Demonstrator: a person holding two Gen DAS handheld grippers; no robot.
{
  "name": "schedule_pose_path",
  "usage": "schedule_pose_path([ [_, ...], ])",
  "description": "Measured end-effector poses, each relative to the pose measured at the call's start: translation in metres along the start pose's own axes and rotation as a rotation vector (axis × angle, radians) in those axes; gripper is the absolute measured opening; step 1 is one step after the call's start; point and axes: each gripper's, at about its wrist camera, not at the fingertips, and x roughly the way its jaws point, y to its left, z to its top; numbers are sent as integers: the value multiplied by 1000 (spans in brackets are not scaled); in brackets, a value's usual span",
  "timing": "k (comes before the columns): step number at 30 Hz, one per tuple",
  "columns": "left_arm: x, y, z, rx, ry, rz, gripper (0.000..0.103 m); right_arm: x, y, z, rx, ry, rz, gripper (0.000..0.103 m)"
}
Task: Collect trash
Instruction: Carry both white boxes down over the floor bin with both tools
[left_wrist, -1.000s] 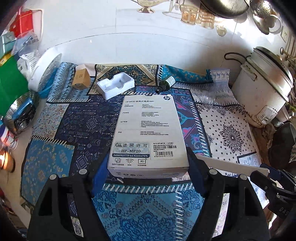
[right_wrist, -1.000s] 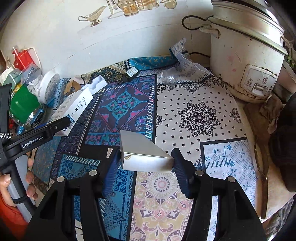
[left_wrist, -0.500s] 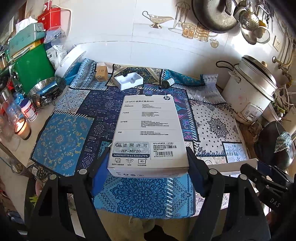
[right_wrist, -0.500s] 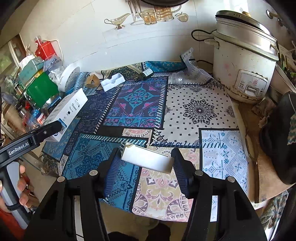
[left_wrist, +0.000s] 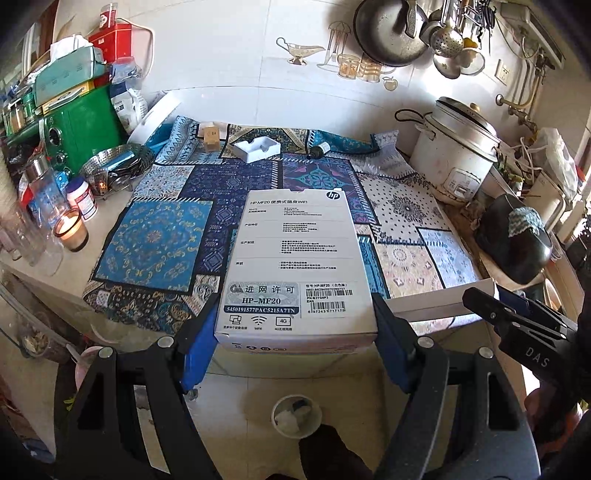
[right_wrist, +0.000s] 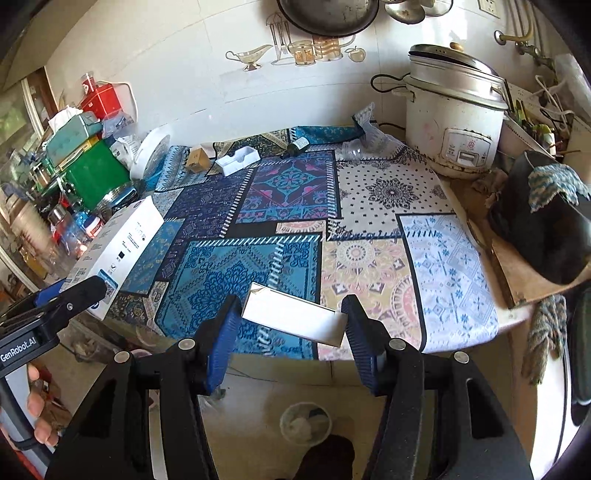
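Left gripper (left_wrist: 295, 325) clamped on the near end of a white HP router box (left_wrist: 295, 258), 1 blue pad on each side wall, box held off the patterned tablecloth (left_wrist: 155, 243) and jutting far forward past the grip. Right gripper (right_wrist: 291, 321) closed on a smaller plain white carton (right_wrist: 293, 317), held askew, the left pad at 1 corner and the right pad near the opposite end. Both loads out beyond the counter edge, above the floor.

Small round waste bin (left_wrist: 295, 411) visible on the floor below, between the 2 grippers, already part filled with pale crumpled matter.

Hazards noted:
- Router box gripped at 1 end only; long overhang likely to lever downward and slip from the pads if tilted sharply.
- Bin mouth appears narrower than the router box lying flat; likely to bridge the rim or tip the bin unless dropped end first.
- Skewed hold on the white carton judged weak; possible twist and drop short of the bin.
- 2 loads over 1 small bin: risk of collision if released together.

Still on the cloth at the back: white tray insert (left_wrist: 255, 148), small brown carton (left_wrist: 211, 136), dark bottle (left_wrist: 319, 150) on its side. Lit candle (left_wrist: 71, 229) at the left of the counter, a burn hazard on any return reach.
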Motion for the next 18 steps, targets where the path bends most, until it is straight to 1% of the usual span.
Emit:
schedule_pose_path([
  [5, -18, 13, -40, 25, 50, -25, 76, -15, 15, -36, 25, 20, -15, 53],
  [10, -24, 17, -79, 36, 117, -56, 76, -15, 21, -68, 40, 71, -37, 53],
  [11, -24, 17, -86, 40, 120, -54, 76, -13, 21, -74, 47, 84, -39, 53],
  [14, -16, 14, -106, 43, 171, -55, 75, -5, 15, -91, 65, 136, -47, 53],
  [18, 5, 8, -128, 36, 240, -58, 76, 9, 6, -112, 67, 196, -55, 53],
])
